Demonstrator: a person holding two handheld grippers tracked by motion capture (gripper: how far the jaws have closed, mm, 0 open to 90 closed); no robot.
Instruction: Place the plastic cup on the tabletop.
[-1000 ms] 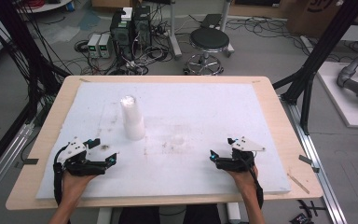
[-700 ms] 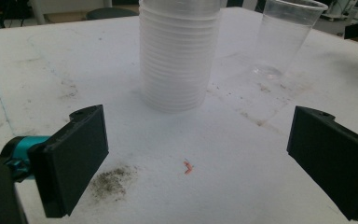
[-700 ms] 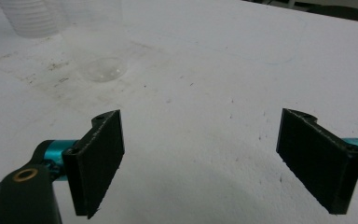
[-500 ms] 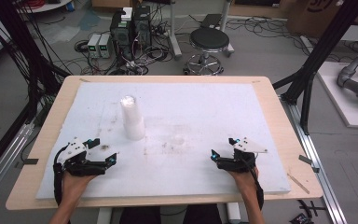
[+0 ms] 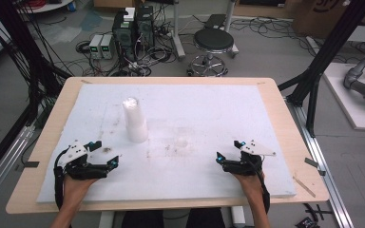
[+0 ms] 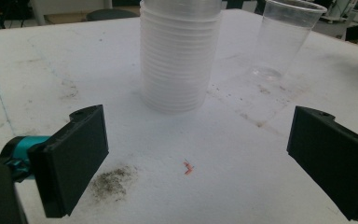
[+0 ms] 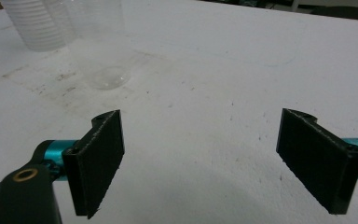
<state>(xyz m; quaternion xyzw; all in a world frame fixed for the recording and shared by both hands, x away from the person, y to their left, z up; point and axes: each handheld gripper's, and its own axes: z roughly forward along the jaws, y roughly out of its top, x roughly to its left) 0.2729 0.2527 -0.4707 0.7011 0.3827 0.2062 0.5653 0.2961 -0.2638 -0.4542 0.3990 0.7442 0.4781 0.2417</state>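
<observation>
At the lower left of the high view, the left tongs [image 5: 105,160] rest low on the white foam sheet [image 5: 209,109] that covers the worktop [image 5: 285,107], jaws spread wide with nothing between them. In the left gripper view a stack of cups [image 6: 179,51] stands upright straight ahead of those jaws, with bare sheet between; a grey smudge [image 6: 112,179] and a small red speck [image 6: 188,167] lie on that stretch. To the stack's right, near but apart, stands a single clear cup [image 6: 282,39], also upright. In the high view the stack [image 5: 134,119] sits left of centre, well in from the sheet's left and far edges, and the clear cup [image 5: 183,141] is faint near the middle. The broad centre and right of the sheet lie open. At the lower right, the right tongs [image 5: 222,157] sit close to the sheet's near edge, jaws likewise wide apart and holding nothing, the clear cup [image 7: 103,42] toward the upper left of the right gripper view.
</observation>
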